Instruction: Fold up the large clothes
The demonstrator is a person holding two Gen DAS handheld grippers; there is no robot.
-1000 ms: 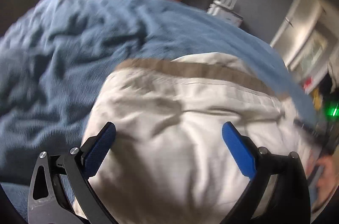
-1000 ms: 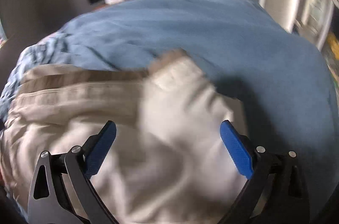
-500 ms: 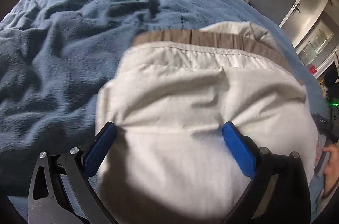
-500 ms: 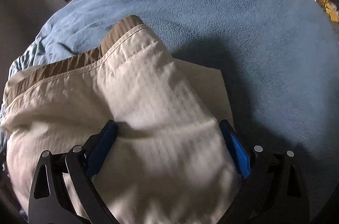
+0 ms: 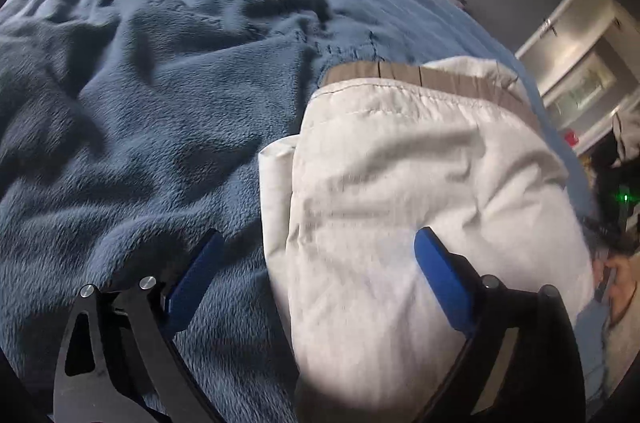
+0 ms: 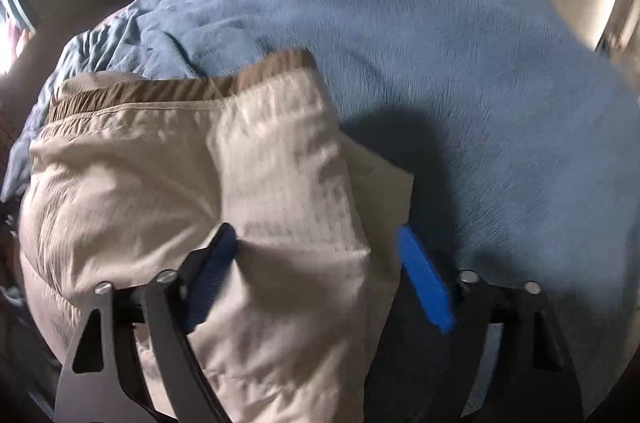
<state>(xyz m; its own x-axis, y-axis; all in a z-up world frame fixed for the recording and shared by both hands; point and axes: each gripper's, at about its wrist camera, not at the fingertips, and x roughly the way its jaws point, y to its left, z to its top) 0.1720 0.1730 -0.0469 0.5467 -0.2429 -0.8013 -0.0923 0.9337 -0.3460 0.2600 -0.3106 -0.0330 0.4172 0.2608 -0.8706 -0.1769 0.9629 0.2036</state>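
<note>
Cream trousers (image 6: 276, 159) now between narrower right fingers (image 6: 424, 279), closing

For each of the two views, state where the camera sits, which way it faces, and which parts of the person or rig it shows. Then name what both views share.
Left wrist: sits on the left gripper, facing steeply down over its blue fingers at the cream garment; a hand shows at right.
Right wrist: sits on the right gripper, facing steeply down; its jaws are closing with garment fabric between them.
Shared: the garment, its brown waistband and the blue blanket.
</note>
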